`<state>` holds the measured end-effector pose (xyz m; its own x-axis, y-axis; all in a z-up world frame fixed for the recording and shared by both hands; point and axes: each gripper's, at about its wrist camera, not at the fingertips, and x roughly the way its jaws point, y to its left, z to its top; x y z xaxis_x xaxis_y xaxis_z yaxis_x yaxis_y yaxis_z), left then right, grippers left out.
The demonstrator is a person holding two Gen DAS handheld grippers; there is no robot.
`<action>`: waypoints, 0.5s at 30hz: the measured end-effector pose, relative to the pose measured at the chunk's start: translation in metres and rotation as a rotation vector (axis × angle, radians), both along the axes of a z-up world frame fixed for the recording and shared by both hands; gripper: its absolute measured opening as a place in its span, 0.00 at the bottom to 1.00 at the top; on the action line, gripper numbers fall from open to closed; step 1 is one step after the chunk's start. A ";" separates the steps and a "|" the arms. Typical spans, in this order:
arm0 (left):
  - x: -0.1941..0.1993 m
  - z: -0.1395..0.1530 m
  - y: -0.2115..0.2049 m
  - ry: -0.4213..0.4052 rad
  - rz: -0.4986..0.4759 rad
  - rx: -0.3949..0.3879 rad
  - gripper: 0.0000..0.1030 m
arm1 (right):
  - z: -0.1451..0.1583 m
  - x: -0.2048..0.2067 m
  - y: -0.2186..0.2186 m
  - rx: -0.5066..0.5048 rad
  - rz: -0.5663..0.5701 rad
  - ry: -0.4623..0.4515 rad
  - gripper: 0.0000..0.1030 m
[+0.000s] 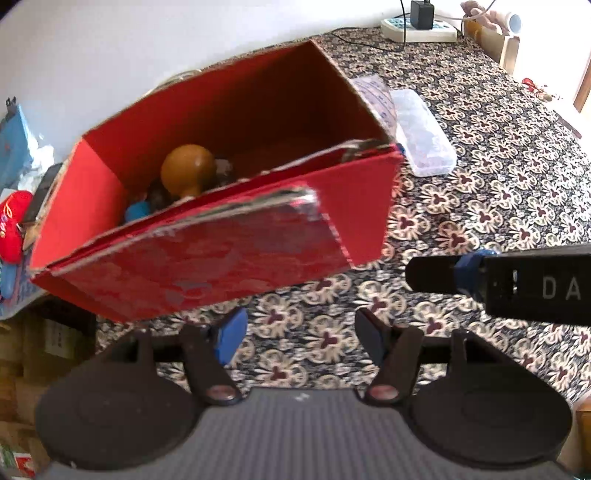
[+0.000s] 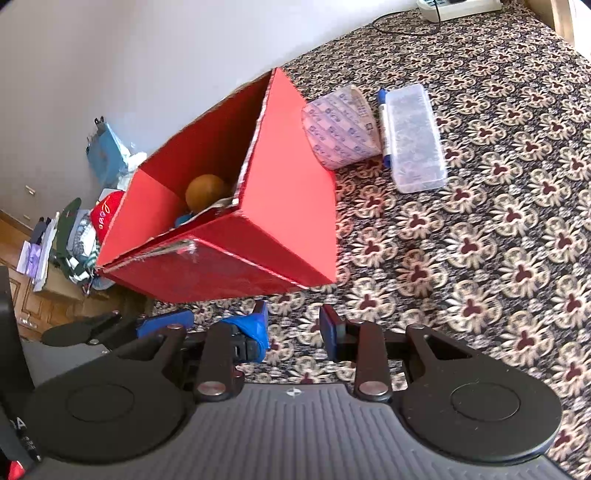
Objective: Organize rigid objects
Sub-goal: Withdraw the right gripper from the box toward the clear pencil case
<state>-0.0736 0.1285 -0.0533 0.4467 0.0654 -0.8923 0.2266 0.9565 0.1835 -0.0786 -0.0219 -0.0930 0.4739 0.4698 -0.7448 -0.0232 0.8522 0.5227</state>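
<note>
An open red cardboard box [image 1: 347, 206] stands on the patterned table; it also shows in the right wrist view [image 2: 288, 206]. Inside lie a brown wooden knob-shaped object [image 1: 188, 170], also visible in the right wrist view [image 2: 205, 192], a blue piece [image 1: 137, 212] and dark items. Behind the box lie a patterned tape roll [image 2: 341, 127], a blue-capped marker [image 2: 384, 125] and a clear plastic case [image 2: 415, 138], which also shows in the left wrist view [image 1: 421, 129]. My left gripper [image 1: 299, 336] is open and empty before the box. My right gripper [image 2: 293, 325] is open and empty, right of the left one.
A white power strip [image 1: 419, 29] with a charger sits at the table's far edge by the wall. Left of the table are a red cap [image 2: 105, 218], a blue bag [image 2: 105, 155] and clothes on a wooden cabinet. The floral tablecloth [image 2: 498, 258] stretches to the right.
</note>
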 end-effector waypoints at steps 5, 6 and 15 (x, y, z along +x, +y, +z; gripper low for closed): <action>0.002 -0.005 -0.023 0.014 0.015 0.010 0.65 | -0.003 0.004 -0.019 -0.013 0.020 0.015 0.14; 0.004 -0.005 -0.027 0.017 0.017 0.011 0.65 | -0.003 0.005 -0.023 -0.015 0.024 0.017 0.14; 0.014 -0.013 -0.064 0.033 0.019 0.015 0.66 | -0.011 0.016 -0.052 -0.015 0.062 0.047 0.14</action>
